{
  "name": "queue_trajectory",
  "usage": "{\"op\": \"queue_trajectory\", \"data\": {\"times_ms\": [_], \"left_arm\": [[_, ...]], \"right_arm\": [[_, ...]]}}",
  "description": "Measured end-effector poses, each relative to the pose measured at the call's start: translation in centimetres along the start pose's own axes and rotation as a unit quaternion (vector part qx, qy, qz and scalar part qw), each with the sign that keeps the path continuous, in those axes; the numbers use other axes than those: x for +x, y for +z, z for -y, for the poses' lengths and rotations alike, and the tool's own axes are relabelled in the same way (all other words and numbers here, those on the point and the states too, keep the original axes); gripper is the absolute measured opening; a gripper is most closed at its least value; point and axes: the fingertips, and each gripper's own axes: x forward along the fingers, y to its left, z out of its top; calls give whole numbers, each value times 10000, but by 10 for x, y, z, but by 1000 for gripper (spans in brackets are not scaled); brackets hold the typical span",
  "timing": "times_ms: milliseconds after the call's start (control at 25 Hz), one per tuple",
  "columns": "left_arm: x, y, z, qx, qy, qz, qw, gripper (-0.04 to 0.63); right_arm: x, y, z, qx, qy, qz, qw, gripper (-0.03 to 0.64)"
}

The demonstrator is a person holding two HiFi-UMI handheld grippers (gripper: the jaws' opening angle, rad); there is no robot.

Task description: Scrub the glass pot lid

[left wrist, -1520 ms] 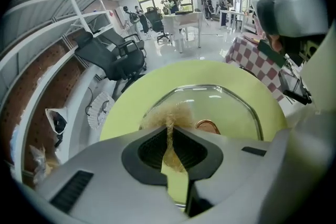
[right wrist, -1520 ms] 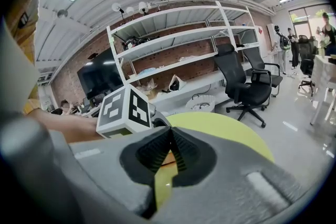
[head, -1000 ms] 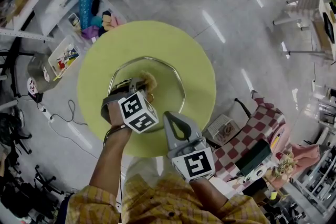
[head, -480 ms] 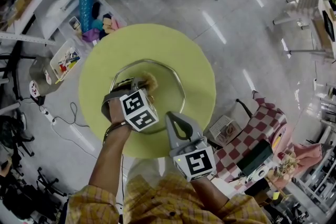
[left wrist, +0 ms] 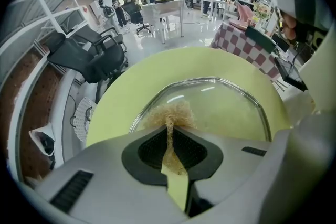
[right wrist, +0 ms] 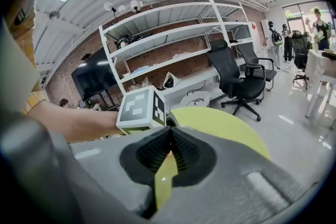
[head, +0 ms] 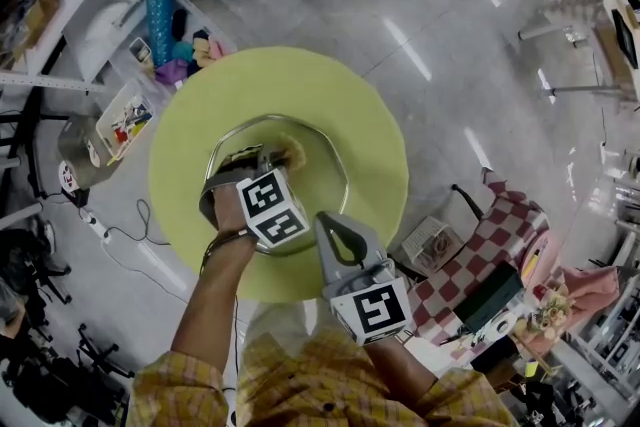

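Lying flat around the middle of the round yellow-green table [head: 375, 105], the glass pot lid [head: 325, 165] is covering much of the top, its metal rim reaching toward the near edge. The left gripper [head: 268, 155] is clenching a tan, frizzy scrubber [head: 287, 153] and pressing it onto the lid's left part, probably so that only the soft pad is rubbing the glass. The right gripper [head: 330, 227] is hovering at the table's near edge, clamped shut on nothing, seemingly placed to steady the rim; whether it is touching the lid cannot be told. The left gripper view is showing the scrubber's fibres squeezed between the jaws, which the marker cube is hiding in the head view. The right gripper view is showing that cube and the table, not the lid.
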Motion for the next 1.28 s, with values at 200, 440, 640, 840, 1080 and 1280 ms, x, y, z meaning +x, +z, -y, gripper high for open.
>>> {"op": "queue_trajectory", "data": {"times_ms": [200,440,640,840,1080,1280], "left_arm": [[3,13,3,82,36,63,9999,37],[7,23,3,89,-52,92,9999,37],[11,34,2,133,43,153,9998,37],[16,42,0,28,50,202,9998,37],[20,46,-5,-48,43,232,9997,37],[21,46,-9,-124,50,232,9996,37]], "right_arm": [[-1,-4,6,21,-34,-73,10000,-2],[-5,0,15,72,-112,-50,9999,-3],[-10,-6,25,108,-202,-104,9997,-2],[-14,-11,40,142,-329,-133,9993,-3],[-11,-9,46,90,-400,-158,9990,-2],[-11,-7,43,98,-410,-146,9990,-3]]}}
